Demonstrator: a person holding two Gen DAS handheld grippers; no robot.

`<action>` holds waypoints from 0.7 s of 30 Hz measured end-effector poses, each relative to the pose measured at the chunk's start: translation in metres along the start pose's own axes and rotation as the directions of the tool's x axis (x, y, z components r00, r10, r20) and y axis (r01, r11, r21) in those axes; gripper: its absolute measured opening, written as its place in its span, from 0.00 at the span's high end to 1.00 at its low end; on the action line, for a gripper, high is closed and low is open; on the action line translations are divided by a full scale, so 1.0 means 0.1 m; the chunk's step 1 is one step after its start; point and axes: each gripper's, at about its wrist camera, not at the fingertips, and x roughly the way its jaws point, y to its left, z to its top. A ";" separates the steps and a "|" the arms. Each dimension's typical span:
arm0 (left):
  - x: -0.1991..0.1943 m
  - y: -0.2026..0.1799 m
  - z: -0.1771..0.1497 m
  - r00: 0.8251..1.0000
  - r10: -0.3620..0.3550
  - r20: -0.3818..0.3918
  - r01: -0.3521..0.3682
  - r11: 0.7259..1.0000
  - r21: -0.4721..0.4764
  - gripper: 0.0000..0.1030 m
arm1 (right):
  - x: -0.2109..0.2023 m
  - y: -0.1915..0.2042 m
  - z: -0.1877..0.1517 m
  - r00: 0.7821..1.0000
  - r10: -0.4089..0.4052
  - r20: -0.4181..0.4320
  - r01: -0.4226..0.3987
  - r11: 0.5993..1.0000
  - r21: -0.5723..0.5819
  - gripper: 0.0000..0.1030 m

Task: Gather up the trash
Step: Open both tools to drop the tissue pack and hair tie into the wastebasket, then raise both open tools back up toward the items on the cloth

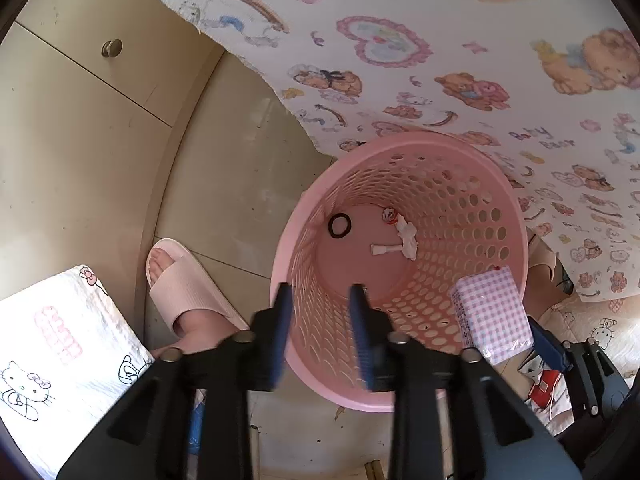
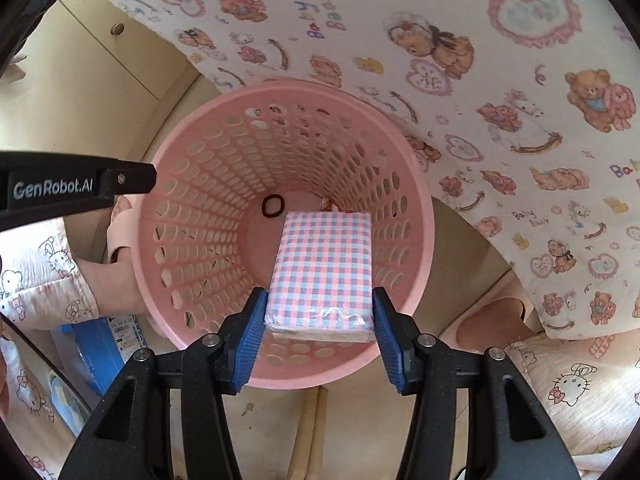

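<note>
Both wrist views look steeply down from close above the pink basket (image 1: 400, 272) (image 2: 280, 232); the left view sits beside its rim, the right directly over its mouth, sharing basket and floor (image 1: 224, 168).

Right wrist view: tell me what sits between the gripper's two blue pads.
The right gripper holds a pink-and-blue checked tissue pack between its pads, over the open pink basket. The left wrist view shows the same pack at the basket's rim.
</note>
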 end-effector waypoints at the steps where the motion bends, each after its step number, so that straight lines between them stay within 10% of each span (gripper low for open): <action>1: -0.01 0.00 0.00 1.000 0.003 0.003 -0.003 1.000 0.002 0.64 | -0.01 -0.01 0.00 1.000 -0.001 0.011 0.001 1.000 0.008 0.45; 5: -0.06 -0.03 -0.01 0.999 0.027 0.020 -0.027 1.000 0.015 0.57 | -0.06 -0.08 0.00 0.999 0.008 0.044 -0.010 0.999 0.039 0.30; 21: -0.77 -0.16 -0.08 0.969 0.035 0.243 -0.053 0.996 0.067 0.52 | -0.41 -0.13 0.08 0.986 -0.047 0.160 0.036 0.997 0.073 0.30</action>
